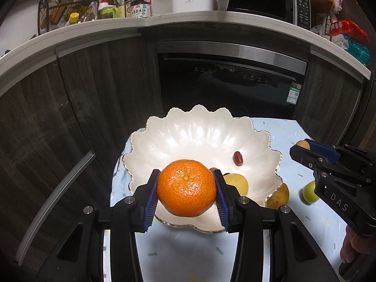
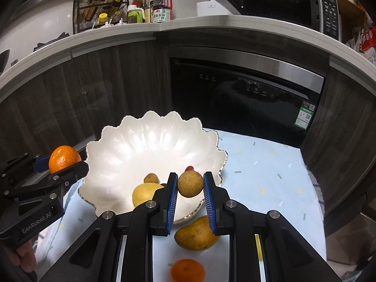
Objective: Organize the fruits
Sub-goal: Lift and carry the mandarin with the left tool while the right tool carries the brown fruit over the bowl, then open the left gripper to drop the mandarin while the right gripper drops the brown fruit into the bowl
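Observation:
My left gripper (image 1: 186,183) is shut on an orange tangerine (image 1: 186,188), held over the near rim of the white scalloped bowl (image 1: 199,131). My right gripper (image 2: 189,184) is shut on a small round brown fruit (image 2: 190,183), held above the bowl's (image 2: 150,141) near right rim. Inside the bowl lie a yellow fruit (image 2: 143,193), a small brown fruit (image 2: 151,178) and a red grape (image 1: 237,158). A mango (image 2: 196,235) and a second tangerine (image 2: 187,270) lie on the cloth in front of the bowl. A green-yellow fruit (image 1: 309,191) rests on the cloth to the right.
The bowl stands on a small table with a pale blue patterned cloth (image 2: 263,164). Behind it are dark wood cabinets and a built-in dishwasher (image 1: 230,84). The counter above carries bottles, a rack (image 1: 63,7) and a microwave (image 1: 265,0). A hand (image 1: 350,246) holds the right gripper's handle.

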